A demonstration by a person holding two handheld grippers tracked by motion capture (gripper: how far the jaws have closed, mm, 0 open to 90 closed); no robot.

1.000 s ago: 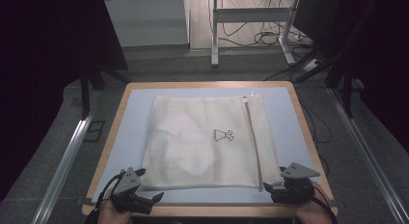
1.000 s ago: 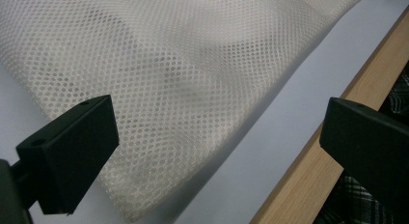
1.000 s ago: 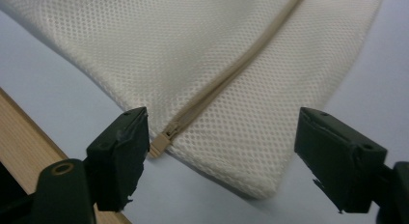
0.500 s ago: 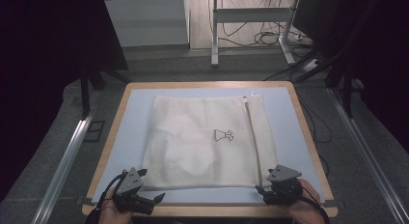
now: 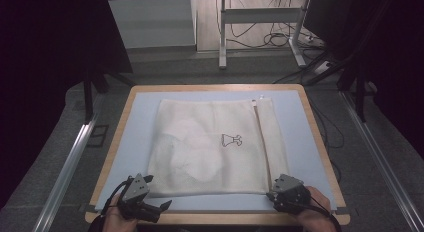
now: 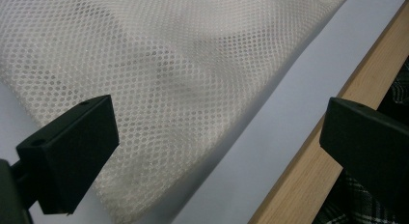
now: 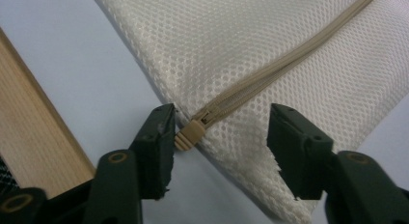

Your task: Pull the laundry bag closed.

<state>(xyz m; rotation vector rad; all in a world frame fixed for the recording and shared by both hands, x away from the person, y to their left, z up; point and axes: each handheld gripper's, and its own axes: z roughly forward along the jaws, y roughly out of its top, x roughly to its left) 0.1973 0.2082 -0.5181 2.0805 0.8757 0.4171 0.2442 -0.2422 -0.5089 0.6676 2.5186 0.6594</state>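
A cream mesh bag [image 5: 215, 147] lies flat on the blue table top [image 5: 300, 122], with a tan zipper [image 5: 261, 142] running down its right side. My right gripper [image 5: 274, 193] sits at the bag's near right corner. In the right gripper view its jaws [image 7: 219, 137] have just been closing and stand apart around the zipper's tan end tab [image 7: 189, 135] and the bag corner [image 7: 231, 35]; the left jaw is at the tab, the right jaw is off the mesh. My left gripper [image 5: 157, 192] is open at the near left corner, its jaws [image 6: 219, 132] wide over the bag's edge [image 6: 169, 55].
A wooden rim [image 5: 215, 87] frames the table, close to both grippers at the near edge. Metal rails [image 5: 70, 162] run along the floor on both sides. A desk frame [image 5: 260, 27] and cables stand beyond the far edge. A small dark print [image 5: 231, 140] marks the bag.
My right gripper has slid left to the bag's near right corner and its jaws have narrowed. The left gripper and the bag have stayed put.
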